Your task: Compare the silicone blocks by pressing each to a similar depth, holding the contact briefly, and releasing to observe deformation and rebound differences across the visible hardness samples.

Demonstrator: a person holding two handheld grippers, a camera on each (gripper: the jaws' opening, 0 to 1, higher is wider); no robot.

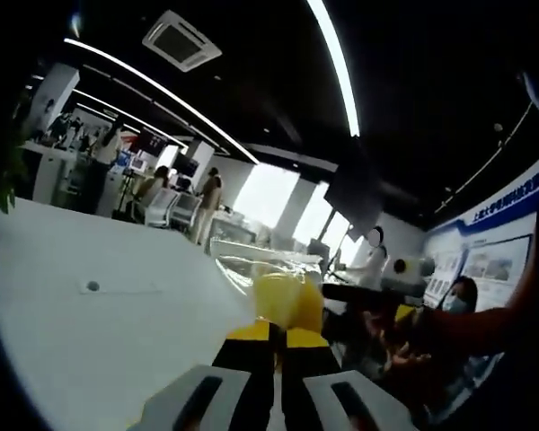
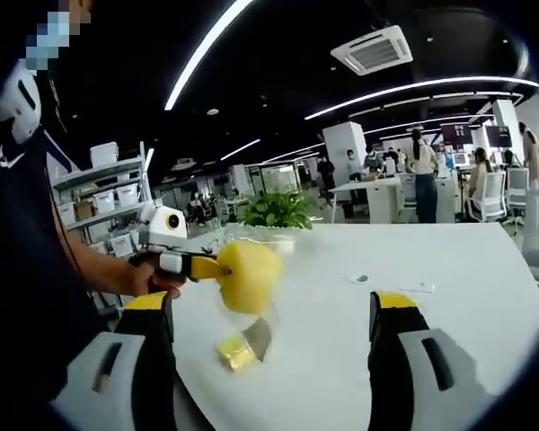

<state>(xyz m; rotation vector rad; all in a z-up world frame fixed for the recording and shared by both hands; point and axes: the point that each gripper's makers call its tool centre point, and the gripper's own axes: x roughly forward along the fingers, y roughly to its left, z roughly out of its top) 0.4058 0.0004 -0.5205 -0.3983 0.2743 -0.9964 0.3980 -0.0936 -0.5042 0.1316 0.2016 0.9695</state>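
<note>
Behind wrinkled clear bag [image 1: 265, 260], blurred yellow block [image 1: 287, 301]

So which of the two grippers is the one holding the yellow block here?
The left gripper, reaching in beside the person, is shut on the yellow block. The right gripper stands wide open.

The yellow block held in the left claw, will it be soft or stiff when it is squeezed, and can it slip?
The yellow block looks rounded and bulging where the left claw pinches it, so probably soft. Held aloft by one edge without sagging, it seems light. Its smooth skin and a clear wrapper nearby suggest that it might slip.
</note>
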